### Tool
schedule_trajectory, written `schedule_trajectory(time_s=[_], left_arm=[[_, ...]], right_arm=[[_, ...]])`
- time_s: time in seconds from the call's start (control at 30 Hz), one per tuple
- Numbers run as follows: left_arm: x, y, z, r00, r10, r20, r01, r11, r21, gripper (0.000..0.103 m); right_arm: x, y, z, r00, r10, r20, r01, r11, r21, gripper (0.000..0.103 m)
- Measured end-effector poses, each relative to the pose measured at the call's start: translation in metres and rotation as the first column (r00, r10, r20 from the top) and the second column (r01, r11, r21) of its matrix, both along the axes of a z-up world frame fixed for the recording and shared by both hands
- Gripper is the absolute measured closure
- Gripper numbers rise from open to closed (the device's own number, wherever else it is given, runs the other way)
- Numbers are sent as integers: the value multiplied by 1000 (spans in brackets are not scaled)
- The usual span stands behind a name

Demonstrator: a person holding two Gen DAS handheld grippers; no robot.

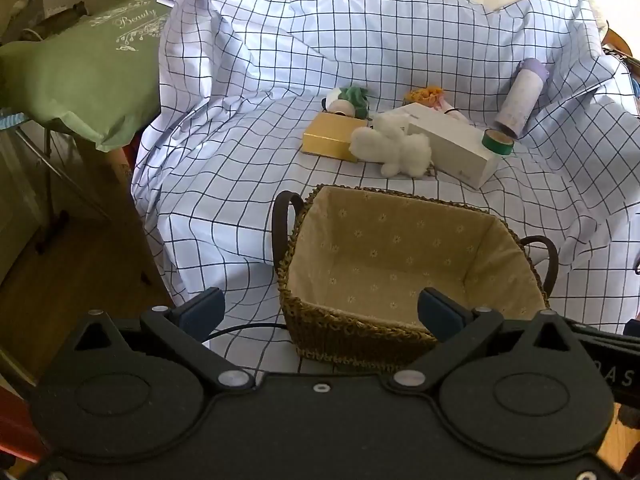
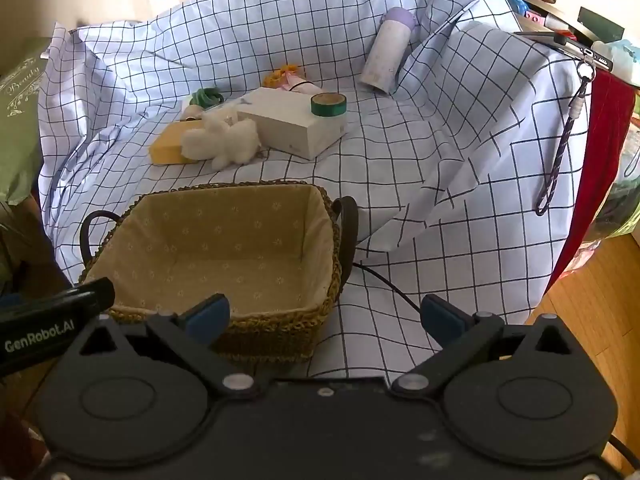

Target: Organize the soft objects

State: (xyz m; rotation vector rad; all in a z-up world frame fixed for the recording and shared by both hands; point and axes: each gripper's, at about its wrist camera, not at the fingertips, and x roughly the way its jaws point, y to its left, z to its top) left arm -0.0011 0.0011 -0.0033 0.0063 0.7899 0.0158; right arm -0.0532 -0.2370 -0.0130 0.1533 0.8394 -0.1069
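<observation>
**Both grippers wide open, nothing held — first soft toy not yet picked**

Left gripper (image 1: 320, 312) hovers over the near rim of the basket (image 1: 360, 334), jaws spread wide, empty. Right gripper (image 2: 326, 314) sits at the basket's near right corner, jaws also spread apart, empty, tilted down like the left.

Basket is lined and has nothing in it — just ahead of both grippers on the checked cloth (image 1: 224, 168).

Beyond the basket, well apart from either gripper, lies the white plush toy (image 1: 394, 148), leaning against a yellow box (image 1: 330, 140) and a white box (image 1: 452, 142). Likely first pick: reach over the far rim, close on the plush body, not a limb, and avoid nudging the boxes.

Farther back: green plush (image 1: 352, 100), orange soft item (image 1: 426, 94). Green tape roll (image 1: 497, 142) and bottle (image 1: 520, 96) look hard; leave them.
</observation>
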Motion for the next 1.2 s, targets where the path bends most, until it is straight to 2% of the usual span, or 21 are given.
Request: schedule_trajectory(time_s=[1.2], left_arm=[[2, -1, -2, 1000, 6, -14, -6, 1000, -5, 3]], right_arm=[[3, -1, 0, 1000, 4, -21, -4, 1000, 15, 1]])
